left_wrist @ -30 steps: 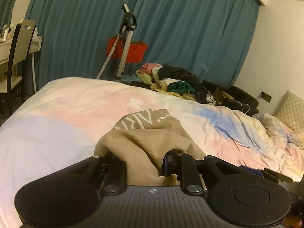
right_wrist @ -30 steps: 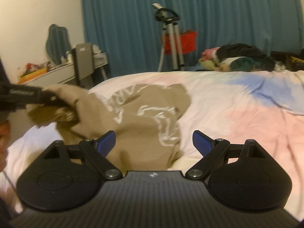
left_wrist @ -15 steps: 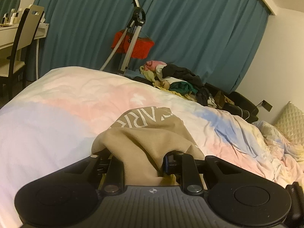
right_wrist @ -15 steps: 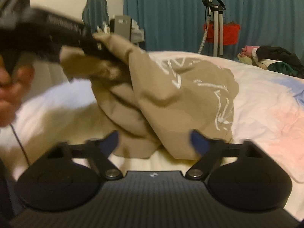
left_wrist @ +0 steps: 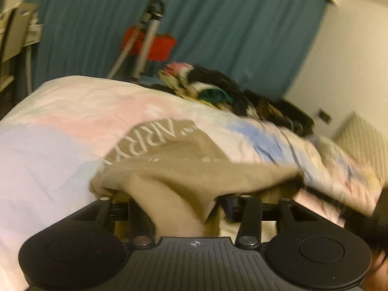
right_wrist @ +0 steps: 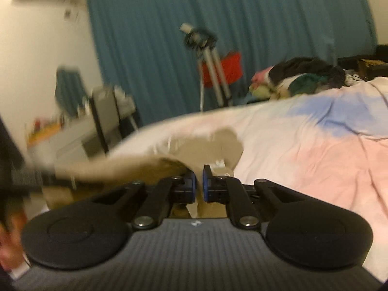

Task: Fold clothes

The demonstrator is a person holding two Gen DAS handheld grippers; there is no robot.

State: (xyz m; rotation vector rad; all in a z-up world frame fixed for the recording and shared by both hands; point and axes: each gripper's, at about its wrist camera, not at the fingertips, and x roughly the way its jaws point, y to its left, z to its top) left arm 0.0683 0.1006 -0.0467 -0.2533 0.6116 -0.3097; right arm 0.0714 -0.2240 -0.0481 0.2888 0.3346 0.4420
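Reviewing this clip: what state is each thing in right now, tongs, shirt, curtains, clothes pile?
Left tongs: shut on tan shirt.
Right tongs: shut on tan shirt.
Tan shirt: unfolded, bunched, partly lifted off the bed.
Curtains: drawn closed.
Clothes pile: heaped, unfolded.

Pale block letters printed on the tan shirt (left_wrist: 169,160), lying on the bed: only "ARR" reads with any confidence in the left wrist view, with further letters cut off at the fold and smeared by blur. Same print in the right wrist view too blurred to read. No other legible text.
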